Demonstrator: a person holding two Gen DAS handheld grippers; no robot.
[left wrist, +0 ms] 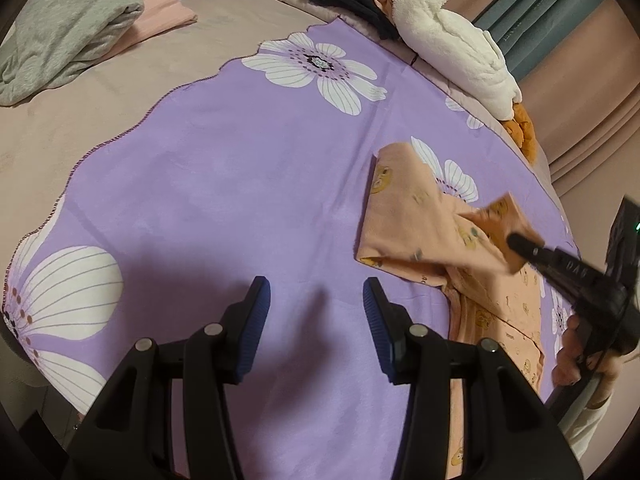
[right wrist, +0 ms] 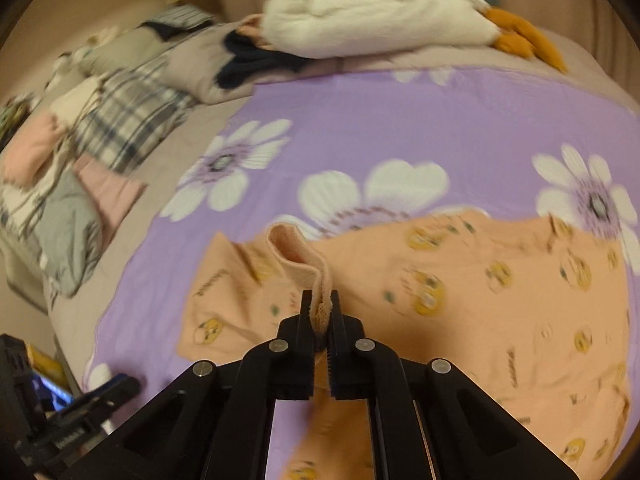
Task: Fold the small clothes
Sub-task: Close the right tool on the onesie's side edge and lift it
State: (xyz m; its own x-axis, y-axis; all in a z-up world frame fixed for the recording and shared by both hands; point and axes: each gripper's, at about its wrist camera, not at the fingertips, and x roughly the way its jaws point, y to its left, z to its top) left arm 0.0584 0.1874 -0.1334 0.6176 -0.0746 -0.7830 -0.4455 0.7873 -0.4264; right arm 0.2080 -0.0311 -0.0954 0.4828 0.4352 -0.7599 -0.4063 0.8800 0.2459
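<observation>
Peach pyjama garment (right wrist: pixel 460 280) lies partly folded on the purple flowered sheet (right wrist: pixel 360 120) over the bed, its cuff pinched in my right hand-held gripper (right wrist: pixel 320 300). My left hand-held gripper (left wrist: pixel 316 304) hangs spread and empty beside it. Pinned nowhere else, the thin cloth could drag and undo the fold.

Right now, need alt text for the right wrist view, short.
The right gripper is shut on a raised edge of a peach cartoon-print garment lying on a purple floral cloth over a bed. A white plush toy lies at the far edge.
</observation>
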